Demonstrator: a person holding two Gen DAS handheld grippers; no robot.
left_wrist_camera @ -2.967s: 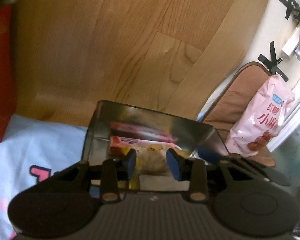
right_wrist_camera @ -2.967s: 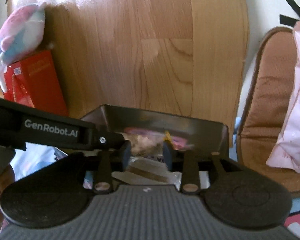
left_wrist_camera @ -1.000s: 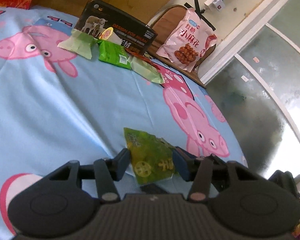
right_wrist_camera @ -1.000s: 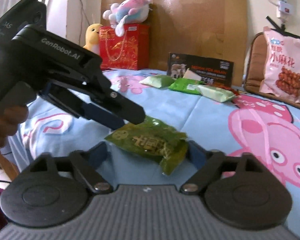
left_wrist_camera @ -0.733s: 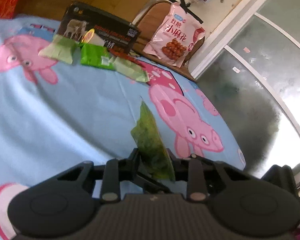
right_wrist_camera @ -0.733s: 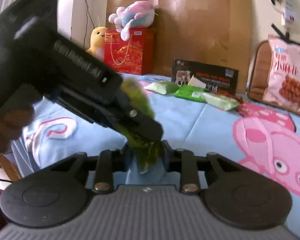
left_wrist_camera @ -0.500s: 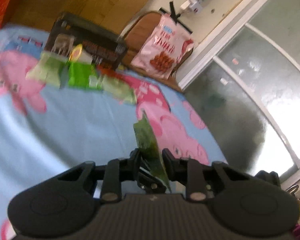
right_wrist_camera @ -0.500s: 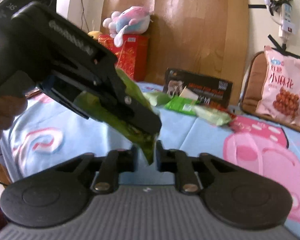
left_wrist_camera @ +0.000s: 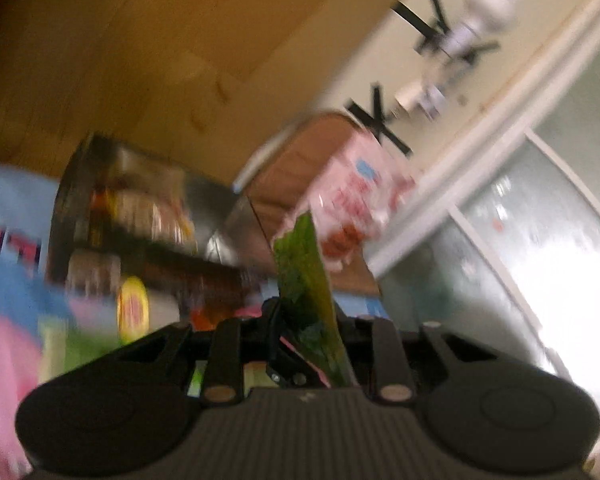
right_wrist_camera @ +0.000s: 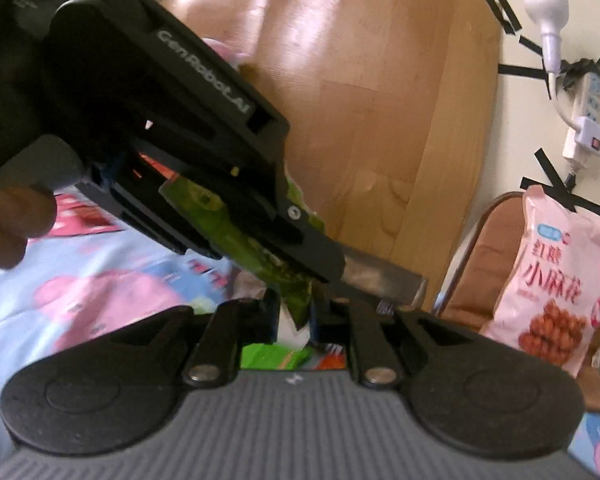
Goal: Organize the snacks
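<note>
Both grippers are shut on one dark green snack packet (left_wrist_camera: 306,276), held in the air edge-on. My left gripper (left_wrist_camera: 300,320) clamps it near its base; in the right wrist view the left tool (right_wrist_camera: 172,120) crosses from the upper left with the packet (right_wrist_camera: 236,236) in it. My right gripper (right_wrist_camera: 296,312) pinches the packet's lower corner. The dark open box (left_wrist_camera: 148,216) holding several snacks lies just ahead and below, blurred; its rim also shows in the right wrist view (right_wrist_camera: 384,276).
A pink snack bag (right_wrist_camera: 556,276) leans on a brown chair (right_wrist_camera: 472,264) at the right. Light green packets (right_wrist_camera: 272,356) lie on the blue pig-print cloth (right_wrist_camera: 80,280). A wooden panel (right_wrist_camera: 360,92) stands behind. A power strip (right_wrist_camera: 584,120) hangs on the wall.
Both grippers closed on the green packet, lifted it off the cloth and carried it toward the dark box, which is now close in front. The left view is motion-blurred.
</note>
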